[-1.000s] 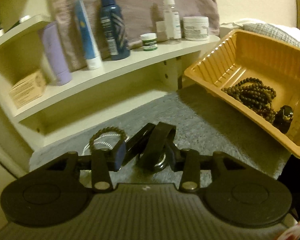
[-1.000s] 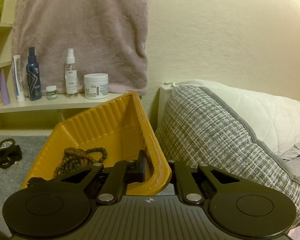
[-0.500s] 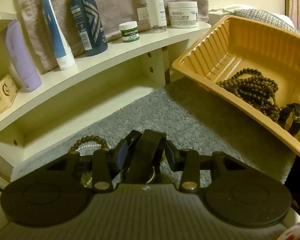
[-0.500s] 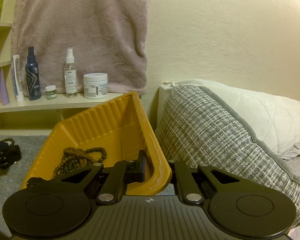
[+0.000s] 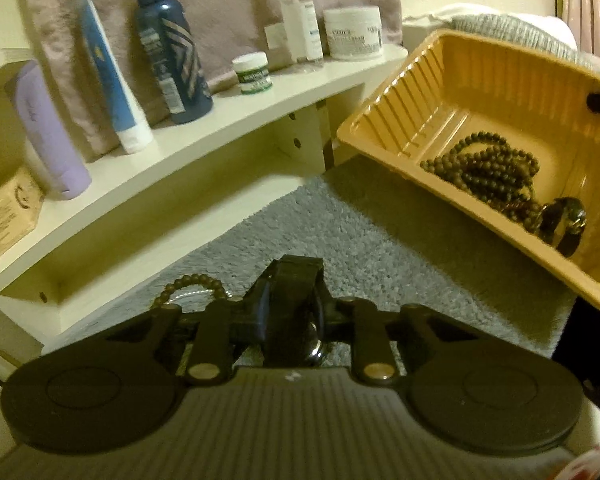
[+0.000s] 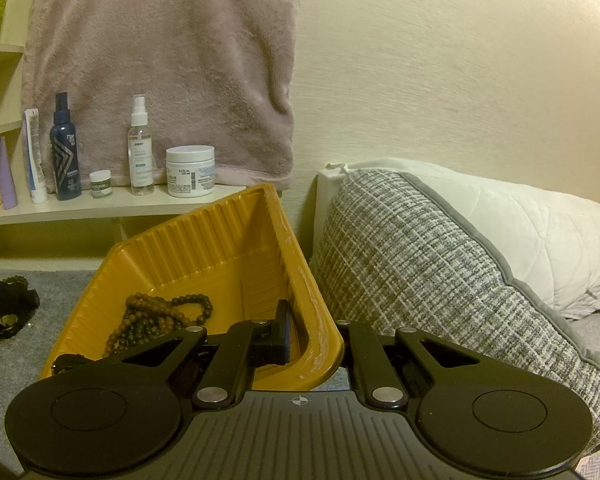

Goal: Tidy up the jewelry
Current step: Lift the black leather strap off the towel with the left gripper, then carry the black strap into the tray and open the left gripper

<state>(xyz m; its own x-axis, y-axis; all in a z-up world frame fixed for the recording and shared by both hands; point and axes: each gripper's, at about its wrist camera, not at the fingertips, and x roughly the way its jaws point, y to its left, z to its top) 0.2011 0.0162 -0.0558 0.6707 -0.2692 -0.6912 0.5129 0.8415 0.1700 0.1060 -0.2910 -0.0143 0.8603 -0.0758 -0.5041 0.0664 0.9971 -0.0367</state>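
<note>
My left gripper (image 5: 292, 320) hangs low over the grey rug (image 5: 380, 248). Its jaws are closing and press on the strap of a black watch (image 5: 296, 280), which stands upright between them. A brown beaded bracelet (image 5: 192, 282) lies on the rug just left of the watch. My right gripper (image 6: 312, 340) is shut on the near rim of a yellow plastic tray (image 6: 204, 248) and holds it tilted. Inside the tray lie a heap of brown bead strings (image 5: 488, 172) and a second dark watch (image 5: 562, 228).
A cream shelf (image 5: 220, 136) behind the rug carries tubes, a blue bottle (image 5: 168, 48), a spray bottle and jars, with a mauve towel (image 6: 160, 60) hanging behind. A grey woven cushion (image 6: 420, 272) and a white pillow (image 6: 520, 220) lie right of the tray.
The left jaws have narrowed onto the black watch strap, which now stands upright between them, and the left view has shifted slightly. The right gripper and tray have not moved.
</note>
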